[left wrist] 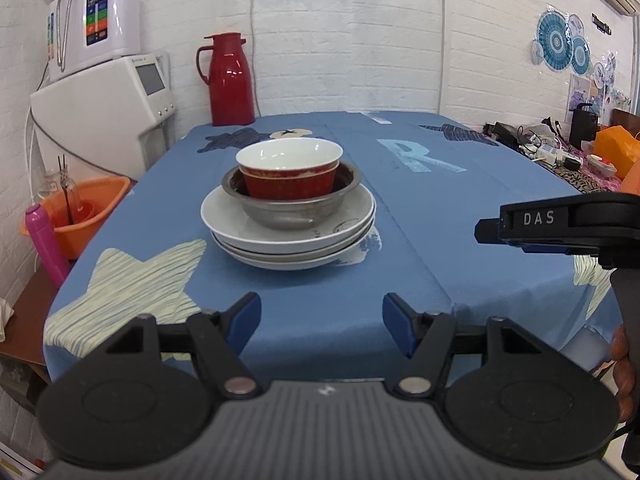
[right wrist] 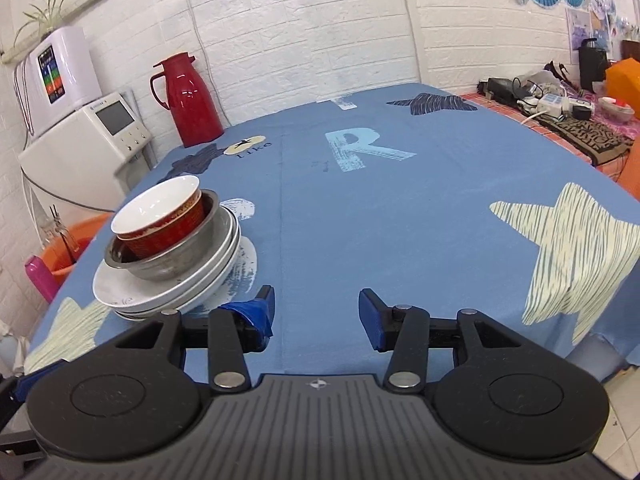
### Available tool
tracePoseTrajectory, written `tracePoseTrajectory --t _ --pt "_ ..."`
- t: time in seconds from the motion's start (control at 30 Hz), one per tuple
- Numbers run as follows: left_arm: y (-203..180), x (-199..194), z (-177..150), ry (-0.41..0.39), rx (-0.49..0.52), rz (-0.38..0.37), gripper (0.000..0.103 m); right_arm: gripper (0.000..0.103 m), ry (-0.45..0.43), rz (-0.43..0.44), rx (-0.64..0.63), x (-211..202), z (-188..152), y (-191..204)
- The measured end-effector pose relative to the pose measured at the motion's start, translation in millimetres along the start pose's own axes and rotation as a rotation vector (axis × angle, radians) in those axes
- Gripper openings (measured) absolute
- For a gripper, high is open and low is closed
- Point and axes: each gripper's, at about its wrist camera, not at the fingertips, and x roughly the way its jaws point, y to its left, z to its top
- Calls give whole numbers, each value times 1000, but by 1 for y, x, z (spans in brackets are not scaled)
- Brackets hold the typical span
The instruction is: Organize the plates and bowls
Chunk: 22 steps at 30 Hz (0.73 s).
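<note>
A red bowl [left wrist: 289, 172] with a white glazed inside nests in a second like it, both sitting in a dull steel bowl [left wrist: 294, 200], which rests on a stack of shallow white plates [left wrist: 288, 236] on the blue tablecloth [left wrist: 420, 216], left of its pale letter R [right wrist: 360, 146]. The cloth bears striped cream stars. Behind stand a glossy red thermos jug [left wrist: 228, 80] and a white brick wall [left wrist: 340, 32]. The left gripper [left wrist: 320, 322] hangs open and empty before the stack; the right gripper [right wrist: 316, 312], jaws spread and empty, sits just right of the plates
</note>
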Motion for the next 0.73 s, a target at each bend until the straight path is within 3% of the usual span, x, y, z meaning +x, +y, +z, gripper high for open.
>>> tracePoseTrajectory --t 0.23,0.43,0.73 --pt "-3 1 -1 1 13 11 65 32 -7 -70 -19 2 -2 2" --pt "-3 1 -1 1 19 16 65 33 61 -29 23 11 -6 -4" --pt "-2 -2 0 -33 11 13 66 34 57 -29 16 9 -7 0"
